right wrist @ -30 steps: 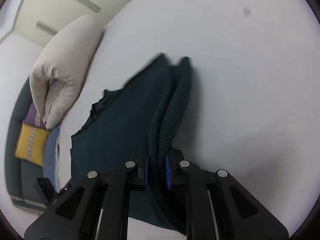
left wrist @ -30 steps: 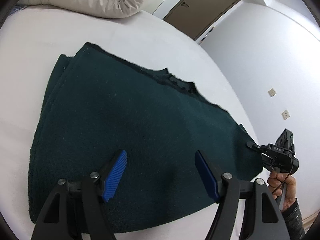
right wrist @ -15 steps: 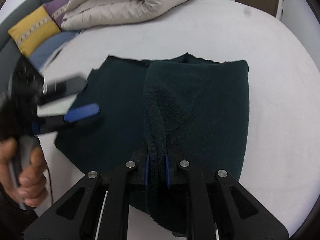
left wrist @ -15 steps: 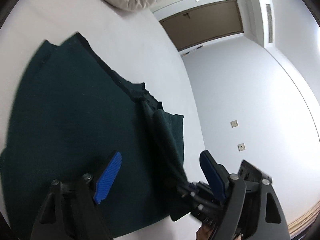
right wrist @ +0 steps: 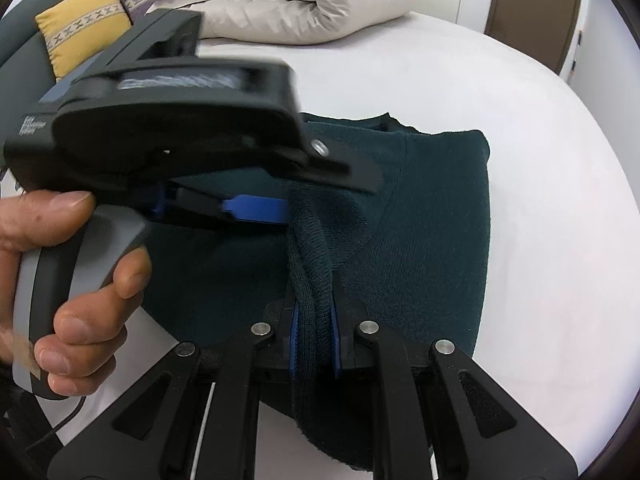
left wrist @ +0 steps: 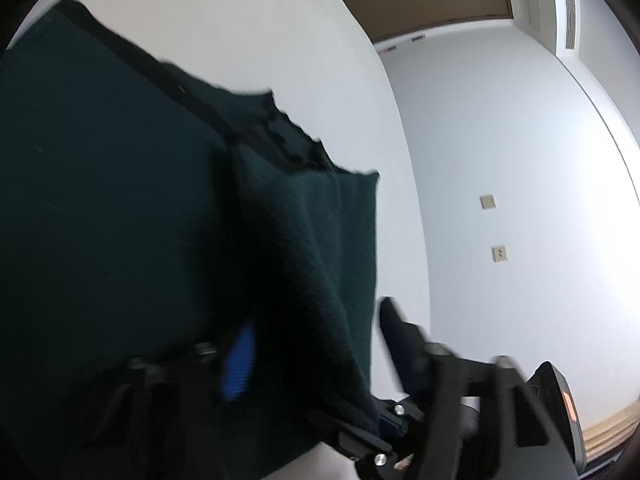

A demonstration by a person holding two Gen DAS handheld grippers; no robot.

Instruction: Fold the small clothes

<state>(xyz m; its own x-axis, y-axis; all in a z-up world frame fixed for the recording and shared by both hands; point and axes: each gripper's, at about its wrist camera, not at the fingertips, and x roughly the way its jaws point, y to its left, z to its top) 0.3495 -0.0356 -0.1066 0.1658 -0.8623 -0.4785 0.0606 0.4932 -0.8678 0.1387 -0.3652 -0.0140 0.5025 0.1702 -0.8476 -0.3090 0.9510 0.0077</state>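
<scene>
nearest in the right wrist view, the right claw [right wrist: 313,334] is pressed together on a thick bunched ridge of the dark green knit garment [right wrist: 432,216], lifting that edge off the white bed [right wrist: 540,168]. just beyond it the left claw [right wrist: 316,192], held by a hand [right wrist: 68,280] at the left, reaches in from the left; its jaws are closing with the same raised ridge between them, though blur hides whether the pads press yet. in the left wrist view the ridge [left wrist: 304,280] runs up between its blue pad [left wrist: 240,364] and the dark finger on the right.

the garment lies mid-bed, doubled over itself with layered edges at the far side, so at least one fold looks done. what looks left is carrying this pinched edge across, laying it flat and smoothing. farther off a rolled beige duvet [right wrist: 304,4] and a yellow cushion [right wrist: 84,28] sit at the far left.
</scene>
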